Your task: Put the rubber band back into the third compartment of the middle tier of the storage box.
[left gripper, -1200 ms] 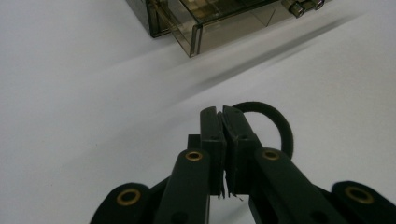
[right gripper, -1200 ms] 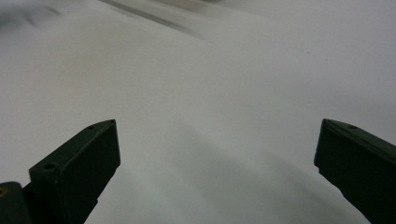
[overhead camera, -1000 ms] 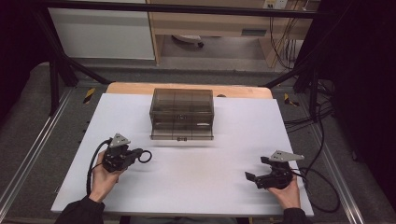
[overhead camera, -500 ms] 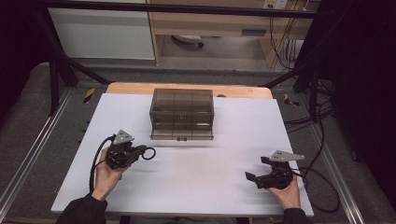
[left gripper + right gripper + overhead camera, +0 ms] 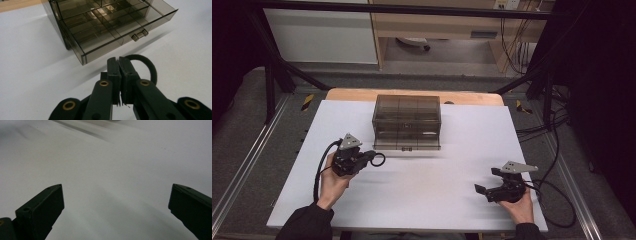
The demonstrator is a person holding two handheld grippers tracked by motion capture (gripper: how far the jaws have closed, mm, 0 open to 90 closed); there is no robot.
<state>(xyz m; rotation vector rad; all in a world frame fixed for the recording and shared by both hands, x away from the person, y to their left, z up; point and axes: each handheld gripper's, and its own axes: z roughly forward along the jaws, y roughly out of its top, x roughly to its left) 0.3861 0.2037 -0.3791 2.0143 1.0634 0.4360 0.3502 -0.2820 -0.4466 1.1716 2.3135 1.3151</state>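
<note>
My left gripper [image 5: 119, 75], jaws pinched on a black ring [image 5: 147, 66], nears the open drawer [image 5: 117, 32]; the right gripper [image 5: 489, 187] waits wide. Next, I judge: drop it in.

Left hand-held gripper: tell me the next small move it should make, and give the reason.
Probably ease forward, toward the open drawer. The left hand-held gripper is shut on a black loop, likely a hair tie, and stops just short of the drawer's front wall. The drawer, pulled out of the smoky clear box, shows open compartments. The right hand-held gripper rests open, apart.
</note>
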